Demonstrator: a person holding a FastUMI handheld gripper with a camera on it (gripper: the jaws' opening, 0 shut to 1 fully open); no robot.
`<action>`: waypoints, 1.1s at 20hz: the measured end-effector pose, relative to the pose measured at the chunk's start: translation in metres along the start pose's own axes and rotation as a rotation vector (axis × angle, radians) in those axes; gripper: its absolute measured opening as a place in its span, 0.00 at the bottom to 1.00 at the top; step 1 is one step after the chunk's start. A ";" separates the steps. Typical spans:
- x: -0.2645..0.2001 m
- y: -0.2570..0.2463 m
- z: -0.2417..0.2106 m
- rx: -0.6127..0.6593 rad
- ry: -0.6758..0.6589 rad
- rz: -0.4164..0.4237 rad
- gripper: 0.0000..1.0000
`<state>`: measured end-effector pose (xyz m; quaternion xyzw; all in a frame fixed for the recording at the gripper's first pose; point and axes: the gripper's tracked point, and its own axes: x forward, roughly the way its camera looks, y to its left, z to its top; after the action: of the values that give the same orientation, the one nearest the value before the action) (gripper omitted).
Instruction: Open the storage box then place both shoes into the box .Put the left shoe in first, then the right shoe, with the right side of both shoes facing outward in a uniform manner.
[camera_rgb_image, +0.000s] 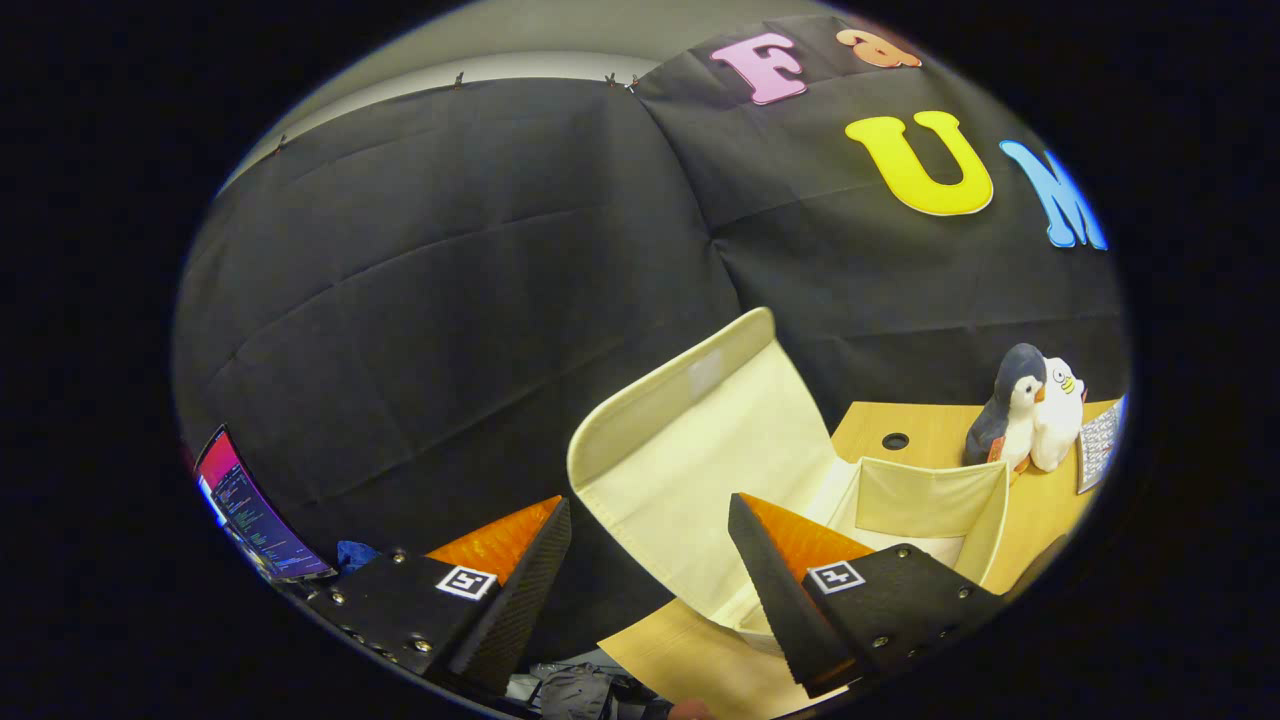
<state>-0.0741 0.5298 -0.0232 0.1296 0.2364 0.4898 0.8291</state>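
The cream fabric storage box (930, 495) stands on the wooden table, its lid (690, 440) flipped up and leaning back against the booth wall. My gripper (650, 515) is open, with nothing between its fingers. The raised lid lies just ahead of the gap and the right finger (775, 590) overlaps the box's near side. The inside of the box is mostly hidden behind that finger.
Two plush penguins (1030, 410) stand on the wooden table (930, 430) beyond the box, beside a printed marker card (1098, 445). A round cable hole (895, 441) sits in the tabletop. A lit monitor (255, 515) is off to the left, below the table's level.
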 end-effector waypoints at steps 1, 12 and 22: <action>-0.003 -0.003 0.002 0.006 -0.003 -0.012 0.98; -0.090 -0.146 0.012 -0.106 -0.036 -0.380 0.98; -0.193 -0.274 -0.036 -0.120 0.057 -0.647 0.98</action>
<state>0.0341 0.2271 -0.1256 -0.0153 0.2590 0.2177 0.9409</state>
